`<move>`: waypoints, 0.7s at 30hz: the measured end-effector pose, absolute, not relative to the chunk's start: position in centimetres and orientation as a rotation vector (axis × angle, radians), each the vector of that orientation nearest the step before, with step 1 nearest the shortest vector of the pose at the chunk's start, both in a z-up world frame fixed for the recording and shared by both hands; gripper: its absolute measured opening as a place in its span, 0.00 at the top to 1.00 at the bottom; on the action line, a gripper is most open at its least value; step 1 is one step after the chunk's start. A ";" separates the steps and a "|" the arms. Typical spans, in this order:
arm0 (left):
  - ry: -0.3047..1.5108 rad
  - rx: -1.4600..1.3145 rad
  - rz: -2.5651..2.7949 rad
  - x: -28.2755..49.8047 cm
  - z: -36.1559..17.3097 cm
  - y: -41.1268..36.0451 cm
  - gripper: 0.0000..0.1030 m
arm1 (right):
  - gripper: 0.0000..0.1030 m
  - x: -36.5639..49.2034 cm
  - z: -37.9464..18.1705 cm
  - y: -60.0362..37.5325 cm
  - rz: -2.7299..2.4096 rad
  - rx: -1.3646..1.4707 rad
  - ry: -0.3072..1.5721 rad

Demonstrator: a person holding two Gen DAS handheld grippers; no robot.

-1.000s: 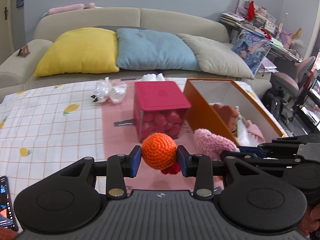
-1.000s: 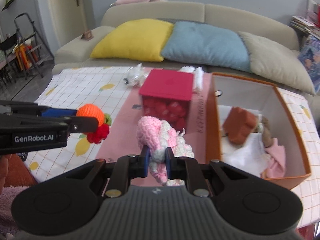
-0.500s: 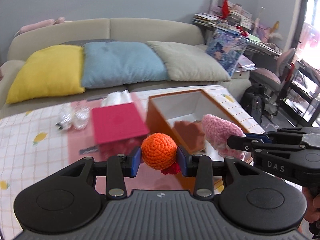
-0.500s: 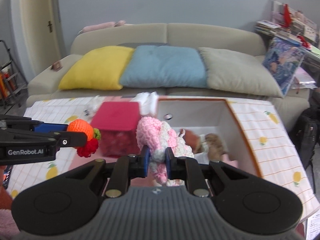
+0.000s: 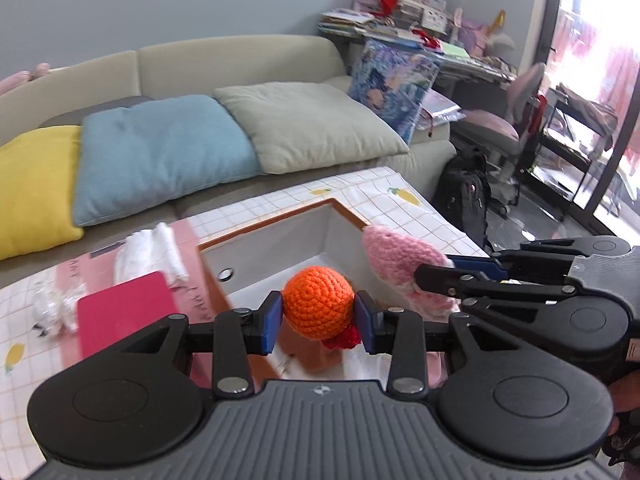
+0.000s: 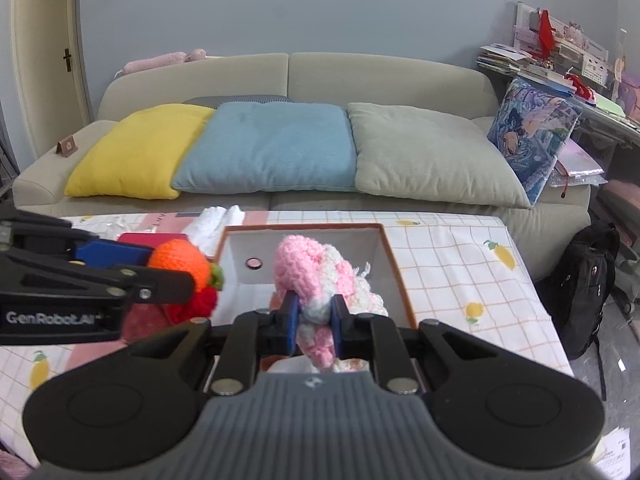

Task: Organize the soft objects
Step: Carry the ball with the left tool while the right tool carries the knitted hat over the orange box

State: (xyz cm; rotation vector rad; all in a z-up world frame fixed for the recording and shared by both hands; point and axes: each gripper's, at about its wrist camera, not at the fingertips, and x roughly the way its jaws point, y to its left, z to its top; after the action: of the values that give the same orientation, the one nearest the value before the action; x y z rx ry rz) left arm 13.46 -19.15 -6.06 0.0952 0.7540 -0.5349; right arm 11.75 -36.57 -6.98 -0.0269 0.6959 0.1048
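My left gripper (image 5: pixel 319 318) is shut on an orange crocheted ball (image 5: pixel 318 307) with a red tuft under it, held above the near left part of the orange-walled box (image 5: pixel 276 225). In the right wrist view the same ball (image 6: pixel 180 261) hangs at the left, over the box's left edge. My right gripper (image 6: pixel 314 325) is shut on a pink and white crocheted toy (image 6: pixel 308 270), held over the box (image 6: pixel 390 256); that toy (image 5: pixel 396 258) shows at the right in the left wrist view. The box's white inside is mostly hidden by the toys.
A red-lidded box (image 5: pixel 124 312) stands left of the orange box on a pink runner, with white cloth (image 5: pixel 148 252) and clear wrappers (image 5: pixel 52 304) behind. A lemon-print tablecloth (image 6: pixel 460 264) covers the table. A sofa with yellow, blue and grey cushions (image 6: pixel 272 148) lies beyond; a black backpack (image 6: pixel 588 280) sits right.
Both grippers have travelled right with their toys, from in front of the red-lidded box to over the orange box. The grips have not changed.
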 end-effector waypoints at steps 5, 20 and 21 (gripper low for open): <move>0.816 0.117 -0.531 16.9 -7.8 -21.2 0.58 | 0.86 14.8 -8.9 -37.5 0.098 -0.023 0.739; 0.929 0.193 -0.491 23.5 -13.9 -23.5 0.58 | 0.85 22.2 -15.0 -37.5 0.102 -0.091 0.882; 0.935 0.190 -0.487 23.8 -14.1 -23.5 0.58 | 0.84 22.5 -15.4 -37.5 0.103 -0.092 0.890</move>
State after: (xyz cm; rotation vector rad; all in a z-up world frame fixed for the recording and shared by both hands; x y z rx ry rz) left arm 23.82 -23.50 -14.14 0.1904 0.9347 -0.4873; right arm 22.47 -37.53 -15.36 -0.0923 0.8898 0.1029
